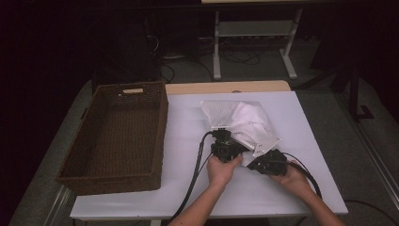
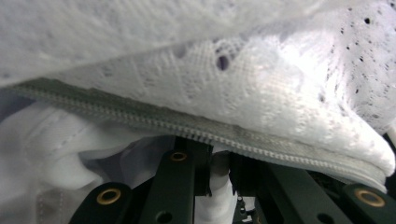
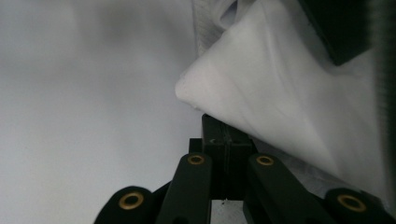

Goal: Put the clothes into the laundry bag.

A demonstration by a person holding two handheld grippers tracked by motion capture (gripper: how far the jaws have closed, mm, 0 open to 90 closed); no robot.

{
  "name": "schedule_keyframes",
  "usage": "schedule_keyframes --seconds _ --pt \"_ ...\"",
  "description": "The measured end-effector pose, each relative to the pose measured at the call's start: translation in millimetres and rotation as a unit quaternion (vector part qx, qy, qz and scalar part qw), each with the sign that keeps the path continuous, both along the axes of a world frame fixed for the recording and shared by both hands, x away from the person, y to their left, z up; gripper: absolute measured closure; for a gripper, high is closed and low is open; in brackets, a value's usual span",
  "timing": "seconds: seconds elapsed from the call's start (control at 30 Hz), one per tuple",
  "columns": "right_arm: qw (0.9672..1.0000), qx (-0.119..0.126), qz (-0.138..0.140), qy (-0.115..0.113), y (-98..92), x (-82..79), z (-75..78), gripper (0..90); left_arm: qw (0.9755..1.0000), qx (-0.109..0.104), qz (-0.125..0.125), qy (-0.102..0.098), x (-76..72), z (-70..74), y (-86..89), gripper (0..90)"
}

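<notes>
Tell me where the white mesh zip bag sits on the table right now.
In the high view, the white mesh zip bag lies right of centre on the white table, right of the brown wicker basket, with both grippers at its near edge.

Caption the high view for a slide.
Two hand-held grippers, left and right, pinch a white mesh zipper bag on a white table beside a brown wicker basket.

White mesh laundry bag [image 1: 237, 123] I'm working on, lying crumpled mid-table, grey zipper [image 2: 196, 127] along its open edge, white cloth [image 3: 280, 93] bunched inside its mouth.
</notes>
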State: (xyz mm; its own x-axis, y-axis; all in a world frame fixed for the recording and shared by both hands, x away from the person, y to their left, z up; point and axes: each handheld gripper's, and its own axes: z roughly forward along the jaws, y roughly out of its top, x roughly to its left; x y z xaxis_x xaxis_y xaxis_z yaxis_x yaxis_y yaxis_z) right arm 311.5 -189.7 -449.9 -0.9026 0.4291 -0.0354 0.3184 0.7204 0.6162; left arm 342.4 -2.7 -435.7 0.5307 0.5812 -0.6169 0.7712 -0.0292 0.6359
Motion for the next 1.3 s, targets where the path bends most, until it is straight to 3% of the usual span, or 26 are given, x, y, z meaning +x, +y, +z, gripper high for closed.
schedule_keyframes --seconds 0.2,0.4,0.47,0.53,0.6,0.7,0.73,0.77,0.83,0.93,1.03,1.07,1.1,1.13,1.27,1.3 --pt "0.9980 0.002 0.032 0.053 -2.2 -2.1 5.0 90.0 1.0000 0.002 -0.005 -0.001 -3.8 2.0 -0.9 77.3" --pt "0.9937 0.005 0.068 0.089 -8.8 -19.2 6.5 90.0 0.9998 0.016 -0.010 -0.004 -7.0 1.2 -0.5 72.9" --pt "0.9912 0.003 0.083 0.103 -13.4 -28.1 4.9 90.0 0.9997 0.022 -0.008 -0.005 -7.9 -0.8 0.8 74.0" --pt "0.9863 0.005 0.108 0.125 -19.0 -38.8 3.0 90.0 0.9996 0.026 -0.007 -0.007 -8.0 -3.0 2.3 76.6" --pt "0.9854 0.006 0.112 0.128 -25.4 -46.6 3.0 90.0 0.9996 0.029 -0.006 -0.005 -7.8 -5.2 2.5 77.7" --pt "0.9887 0.016 0.093 0.117 -31.7 -44.3 6.3 89.5 0.9996 0.027 -0.008 -0.004 -8.7 -5.1 1.1 77.4" --pt "0.9890 0.027 0.092 0.113 -31.2 -42.6 8.0 83.0 0.9996 0.028 -0.010 -0.004 -9.0 -4.5 1.4 77.0" --pt "0.9900 0.038 0.088 0.104 -28.9 -41.3 10.2 70.6 0.9995 0.029 -0.012 -0.005 -9.2 -4.0 2.0 76.4" --pt "0.9903 0.043 0.087 0.099 -20.2 -38.9 13.2 60.9 0.9993 0.035 -0.016 -0.005 -9.7 -2.6 4.9 74.5" --pt "0.9921 0.024 0.093 0.081 -1.9 -38.9 11.7 56.2 0.9994 0.032 -0.016 0.000 -11.1 -0.8 10.4 70.5" --pt "0.9939 -0.007 0.096 0.054 13.7 -38.9 5.2 66.3 0.9993 0.034 -0.012 0.003 -13.9 -0.1 15.4 64.8" --pt "0.9944 -0.009 0.095 0.044 16.0 -39.1 4.1 77.2 0.9992 0.037 -0.013 0.004 -14.3 -0.8 16.4 65.1" --pt "0.9940 -0.006 0.099 0.046 16.9 -38.2 4.1 86.3 0.9990 0.042 -0.015 0.003 -14.4 -1.6 17.1 69.6" --pt "0.9939 -0.009 0.098 0.048 17.6 -37.6 4.0 89.4 0.9988 0.046 -0.018 0.000 -14.3 -2.4 17.2 75.9" --pt "0.9909 -0.007 0.113 0.074 15.1 -39.6 4.4 90.0 0.9985 0.053 -0.013 -0.012 -14.0 -4.5 13.9 83.8" --pt "0.9891 -0.007 0.121 0.084 14.2 -41.3 4.5 90.0 0.9986 0.051 -0.011 -0.007 -13.4 -5.5 13.0 83.8"
